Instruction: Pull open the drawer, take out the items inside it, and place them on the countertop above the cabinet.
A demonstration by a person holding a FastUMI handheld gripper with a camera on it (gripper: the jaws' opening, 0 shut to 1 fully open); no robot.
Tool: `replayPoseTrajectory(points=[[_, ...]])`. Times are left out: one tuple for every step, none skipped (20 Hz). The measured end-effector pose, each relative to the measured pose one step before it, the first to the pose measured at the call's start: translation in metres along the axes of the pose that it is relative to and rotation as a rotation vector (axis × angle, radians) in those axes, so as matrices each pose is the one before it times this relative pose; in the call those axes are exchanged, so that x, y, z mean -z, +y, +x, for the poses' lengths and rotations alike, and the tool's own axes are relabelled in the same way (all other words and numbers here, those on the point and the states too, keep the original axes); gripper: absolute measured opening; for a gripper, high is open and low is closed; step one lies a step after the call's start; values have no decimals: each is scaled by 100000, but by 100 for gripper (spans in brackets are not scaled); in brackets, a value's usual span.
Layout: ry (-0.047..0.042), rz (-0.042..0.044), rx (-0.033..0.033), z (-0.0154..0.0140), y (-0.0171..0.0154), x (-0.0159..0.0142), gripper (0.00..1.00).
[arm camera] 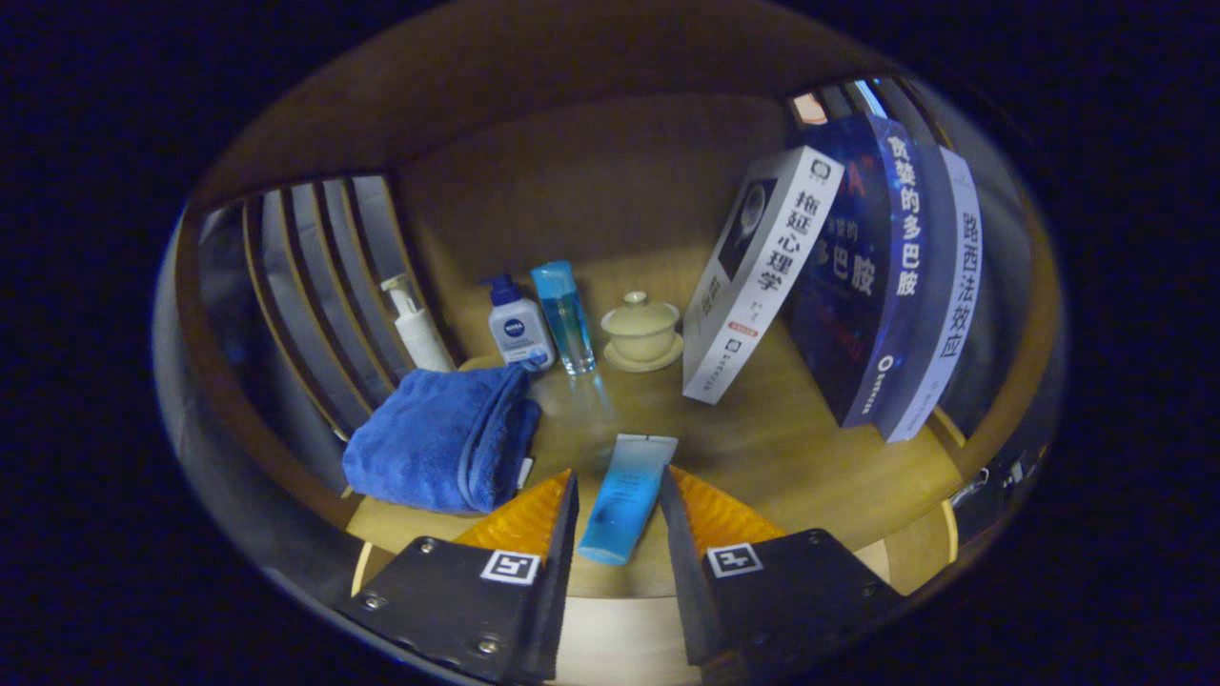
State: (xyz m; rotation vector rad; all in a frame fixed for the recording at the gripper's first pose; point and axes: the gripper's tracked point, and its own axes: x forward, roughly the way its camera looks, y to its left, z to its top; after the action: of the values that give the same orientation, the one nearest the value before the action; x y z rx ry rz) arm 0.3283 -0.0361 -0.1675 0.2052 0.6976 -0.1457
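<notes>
the counter (820, 457) carries three leaning books (858, 286) off to the right beyond the fingers and a folded blue towel (438, 438) just ahead to the left, with bottles and a lidded cup at the back. the blue tube (624, 495) lies flat in the gap of the gripper (618, 500), its long axis running straight along the fingers. the fingers stand a little wider than the tube, apparently not pressing it, so i judge it set down and a straight pull back would clear it.

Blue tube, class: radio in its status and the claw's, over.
Claw around blue tube, contact unclear. Tube above countertop. Folded blue towel close beside one finger; books clear.
</notes>
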Motion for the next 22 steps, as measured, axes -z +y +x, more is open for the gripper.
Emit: replayPoseTrajectory(points=[[-1472, -1827, -1186, -948, 212, -166, 50], [-1324, -1684, -1672, -1163, 393, 156, 50], [-2666, -1148, -2048, -1111, 564, -72, 50], [-2665, -1537, -2050, -1111, 516, -149, 50], [-2605, -1750, -2121, -1294, 619, 28, 50], [-2503, -2237, -1972, -1601, 668, 87, 50], [-3143, -1740, -1507, -1768, 532, -82, 49], [-3267, -1249, -1610, -1654, 669, 75, 49], [-3057, -776, -1112, -1577, 547, 27, 49], [-2532, -305, -762, -1752, 452, 212, 49], [-2401, 192, -248, -1539, 356, 116, 49], [-2518, -442, -28, -1666, 221, 122, 49], [-3411, -1194, 1206, -1407, 9, 15, 49], [-3373, -1600, 1002, -1403, -129, 171, 49], [-2424, -1085, 813, -1323, 114, 522, 50], [-1424, 28, 688, -1462, 228, 1018, 50], [-1143, 788, 678, -1394, 128, 868, 50], [-733, 1105, 952, -1205, -140, 956, 54], [-325, 1329, 1369, -1190, -216, 914, 59], [-454, 1281, 1081, -1077, -277, 819, 63], [-382, 925, 1381, -984, -270, 773, 68], [-774, 240, 1598, -709, -474, 607, 72]])
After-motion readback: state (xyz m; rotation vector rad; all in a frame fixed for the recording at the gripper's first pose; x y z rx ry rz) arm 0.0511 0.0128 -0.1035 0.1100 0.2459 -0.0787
